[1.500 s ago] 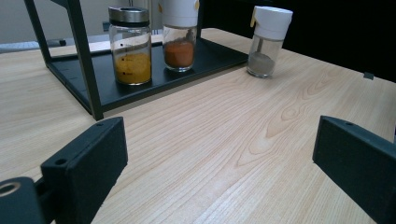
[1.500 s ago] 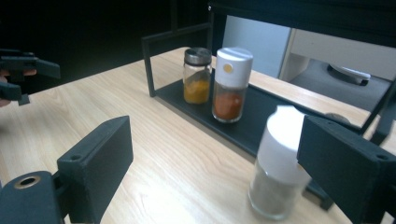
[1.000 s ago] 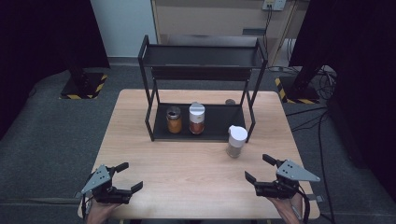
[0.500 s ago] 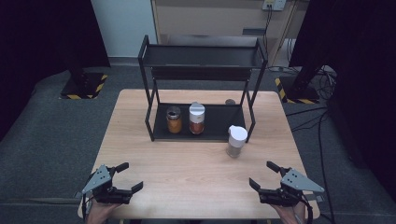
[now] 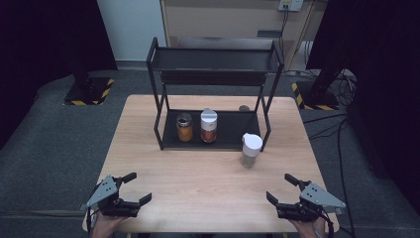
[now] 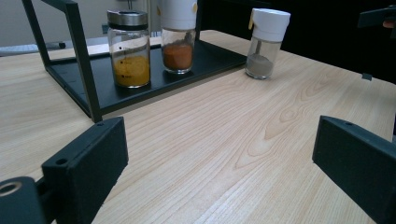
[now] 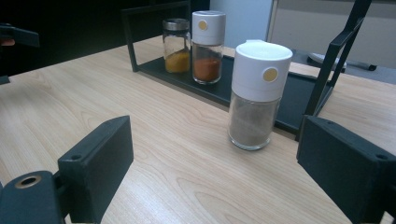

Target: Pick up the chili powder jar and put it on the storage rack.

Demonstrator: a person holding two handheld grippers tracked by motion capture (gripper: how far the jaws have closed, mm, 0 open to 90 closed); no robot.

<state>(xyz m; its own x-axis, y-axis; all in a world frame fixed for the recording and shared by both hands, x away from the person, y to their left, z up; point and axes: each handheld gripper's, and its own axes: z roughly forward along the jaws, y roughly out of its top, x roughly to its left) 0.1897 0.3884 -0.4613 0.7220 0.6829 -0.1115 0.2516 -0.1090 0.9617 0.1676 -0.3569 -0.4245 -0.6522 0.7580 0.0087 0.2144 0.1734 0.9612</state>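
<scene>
A black two-tier rack [image 5: 213,59] stands at the far middle of the wooden table [image 5: 208,178]. On its lower shelf are a yellow-spice jar [image 5: 184,127] [image 6: 128,49] [image 7: 176,45] with a metal lid and a white-capped orange-spice jar [image 5: 208,125] [image 6: 178,35] [image 7: 207,46]. A white-capped jar of grey spice [image 5: 250,150] [image 6: 264,43] [image 7: 258,94] stands on the table just outside the rack's front right leg. My left gripper [image 5: 132,188] rests open at the near left. At the near right my right gripper [image 5: 282,188] is open and empty.
Cables [image 5: 337,129] and black stands with yellow-striped bases [image 5: 89,94] lie on the grey floor around the table. The rack's top shelf [image 5: 213,62] is bare. A small dark object [image 5: 243,108] sits behind the rack.
My right gripper has sunk toward the table and drawn back to the near edge. The left gripper and the jars have not moved.
</scene>
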